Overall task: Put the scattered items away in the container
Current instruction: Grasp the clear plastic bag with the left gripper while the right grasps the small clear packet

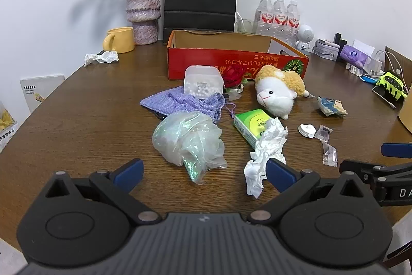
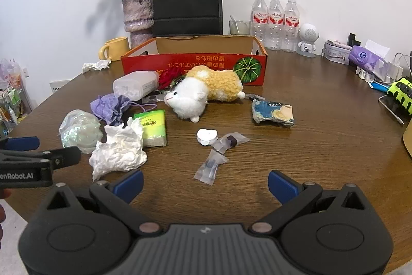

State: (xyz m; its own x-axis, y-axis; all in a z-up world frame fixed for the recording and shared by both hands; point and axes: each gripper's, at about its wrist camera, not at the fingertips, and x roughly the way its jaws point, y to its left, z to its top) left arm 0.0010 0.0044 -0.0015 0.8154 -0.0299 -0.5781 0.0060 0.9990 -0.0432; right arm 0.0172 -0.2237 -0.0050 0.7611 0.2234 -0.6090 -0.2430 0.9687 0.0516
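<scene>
Hovering over the near edge of the tabletop, the left gripper [image 1: 203,173] and right gripper [image 2: 204,183] both stand wide and hold nothing. Nothing seems tidied yet: the box [image 1: 231,61] sits near the far edge, the clutter between it and the grippers. A crumpled tissue [image 1: 265,153] lies just ahead of the left jaws, against its right finger, long axis running away from them. Left is nearer; I judge it grabs first

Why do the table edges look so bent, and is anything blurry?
Left wrist view: fisheye bends the table and darkens corners; the flowers' shadow falls on the wall. Right wrist view: same bending; the stuffed toy looks sharp.
</scene>
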